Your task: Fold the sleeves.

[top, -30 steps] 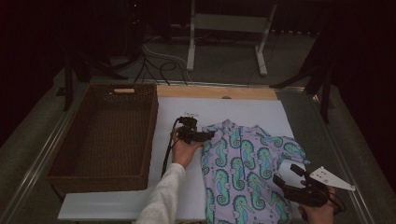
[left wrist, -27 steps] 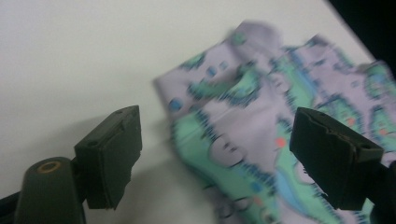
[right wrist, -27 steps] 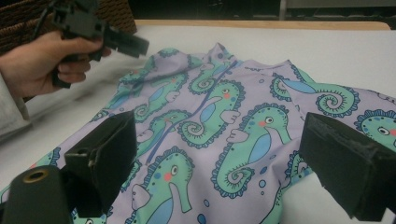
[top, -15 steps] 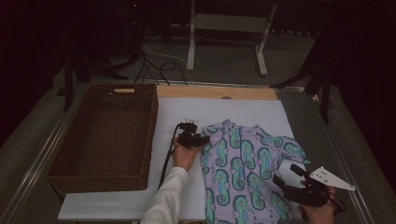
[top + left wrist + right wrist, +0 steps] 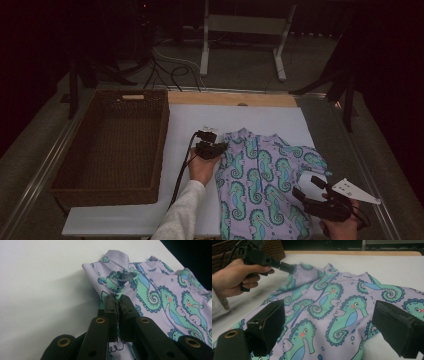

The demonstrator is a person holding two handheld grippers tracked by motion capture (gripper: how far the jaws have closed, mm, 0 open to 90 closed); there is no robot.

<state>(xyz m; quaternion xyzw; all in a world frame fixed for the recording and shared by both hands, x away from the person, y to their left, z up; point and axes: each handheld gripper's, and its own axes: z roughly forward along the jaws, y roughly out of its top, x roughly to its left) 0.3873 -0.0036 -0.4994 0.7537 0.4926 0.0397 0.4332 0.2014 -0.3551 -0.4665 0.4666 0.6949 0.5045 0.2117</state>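
A lilac shirt (image 5: 265, 175) printed with green seahorses lies flat on the white table top (image 5: 210, 120). My left gripper (image 5: 223, 146) is at the shirt's upper left edge, near the collar. Its jaws have just been closing, and in the left gripper view the gripper (image 5: 119, 300) is shut on a pinched fold of the shirt (image 5: 160, 290). My right gripper (image 5: 306, 186) hovers over the shirt's right side, open. In the right gripper view its wide jaws frame the gripper's gap (image 5: 329, 308) over the shirt (image 5: 337, 302), with the left gripper (image 5: 289, 267) at the far edge.
A large brown wicker basket (image 5: 165, 125) stands on the left, beside the white top. A wooden strip (image 5: 230, 98) runs along the table's back edge. The left gripper's black cable (image 5: 182, 170) trails toward the person. A metal stand and cables lie on the floor behind.
The left gripper's jaws have come together on the shirt's upper left edge, and the hand has shifted slightly toward the shirt. The right gripper has stayed where it was.
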